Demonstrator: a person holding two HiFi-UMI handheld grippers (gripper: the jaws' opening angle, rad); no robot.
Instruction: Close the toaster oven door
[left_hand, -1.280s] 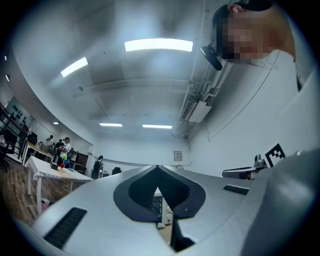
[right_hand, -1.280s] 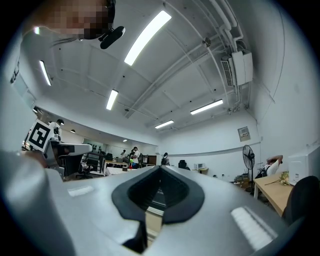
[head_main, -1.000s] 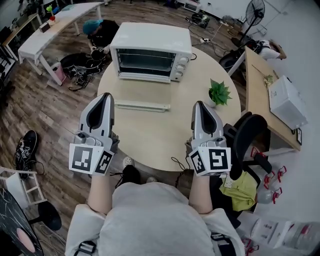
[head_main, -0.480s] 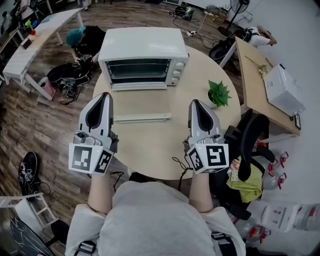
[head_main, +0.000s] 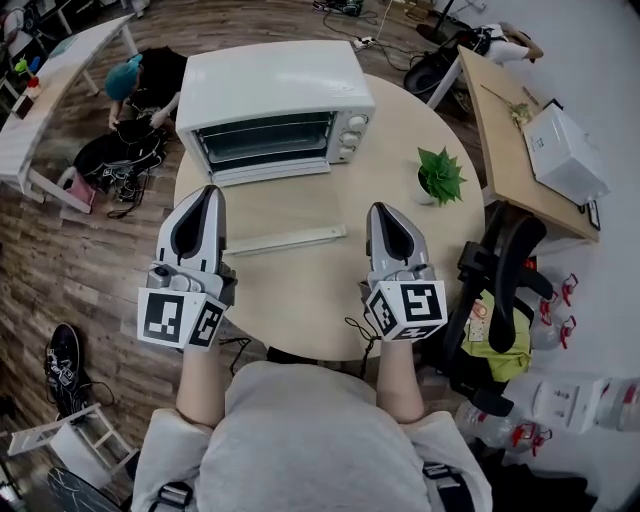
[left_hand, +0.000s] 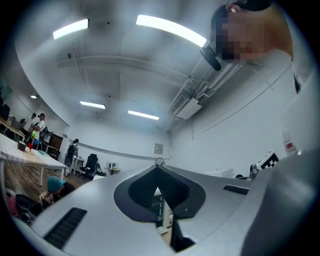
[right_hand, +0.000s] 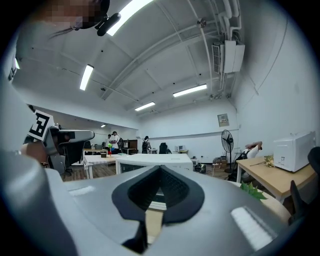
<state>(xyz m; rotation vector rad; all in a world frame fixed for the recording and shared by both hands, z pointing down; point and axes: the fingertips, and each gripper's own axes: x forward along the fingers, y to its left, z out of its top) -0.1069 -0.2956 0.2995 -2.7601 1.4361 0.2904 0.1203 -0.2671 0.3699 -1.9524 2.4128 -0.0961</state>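
Note:
The white toaster oven (head_main: 275, 95) stands at the far side of the round table (head_main: 300, 290). Its glass door (head_main: 270, 205) lies open and flat on the tabletop, the handle edge (head_main: 285, 240) facing me. My left gripper (head_main: 208, 192) hovers near the door's left front corner, jaws together and empty. The right gripper (head_main: 383, 210) is just right of the handle's end, also shut and empty. In the right gripper view the oven (right_hand: 150, 161) is straight beyond the right gripper (right_hand: 160, 167). The left gripper (left_hand: 159, 164) points up, and only a sliver of the oven shows past it.
A small potted plant (head_main: 440, 175) stands on the table right of the oven. A black chair (head_main: 500, 270) is at the table's right edge. A wooden desk with a white box (head_main: 565, 150) is further right. A person (head_main: 125, 80) crouches on the floor at the left.
The head view has shifted: oven and table have slid left and look nearer. Both grippers stay shut over the table's front; the right one has edged slightly left.

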